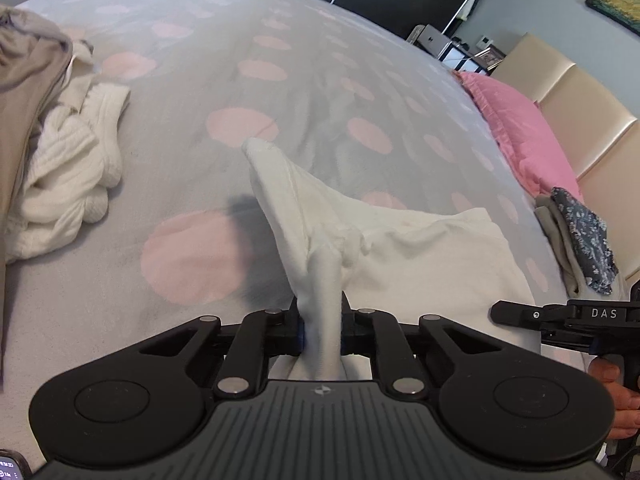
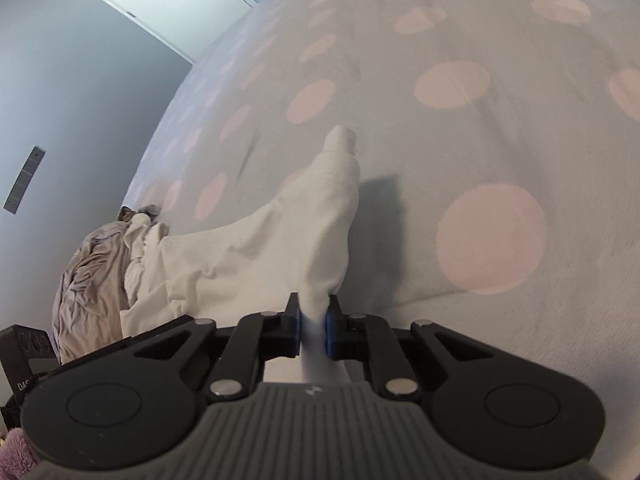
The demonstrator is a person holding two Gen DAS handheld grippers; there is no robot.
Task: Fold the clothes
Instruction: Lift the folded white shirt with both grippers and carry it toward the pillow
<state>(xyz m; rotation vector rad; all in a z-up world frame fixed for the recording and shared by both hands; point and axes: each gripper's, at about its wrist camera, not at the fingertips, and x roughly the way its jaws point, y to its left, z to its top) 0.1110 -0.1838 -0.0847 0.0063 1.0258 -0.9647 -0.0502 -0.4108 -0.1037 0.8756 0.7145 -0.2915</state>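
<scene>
Both claws tilt downward over the bed point(image 1: 192, 92). The left claw point(image 1: 322, 330) pinches a bunched corner of the white cloth point(image 1: 420, 248); the right claw point(image 2: 313, 330) clamps another corner, lifting the cloth off the spotted cover.

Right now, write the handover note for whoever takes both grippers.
Left gripper: shut on a bunched edge of the white garment.
Right gripper: shut on another bunched edge of the same garment.
Things: garment partly lifted off the spotted bedspread; unfolded pile of grey and white clothes on one side; small folded stack by the pink pillow.
Done: both edges gripped.
Left: likely spread it flat, fold it, stack it, then work through the pile.
</scene>
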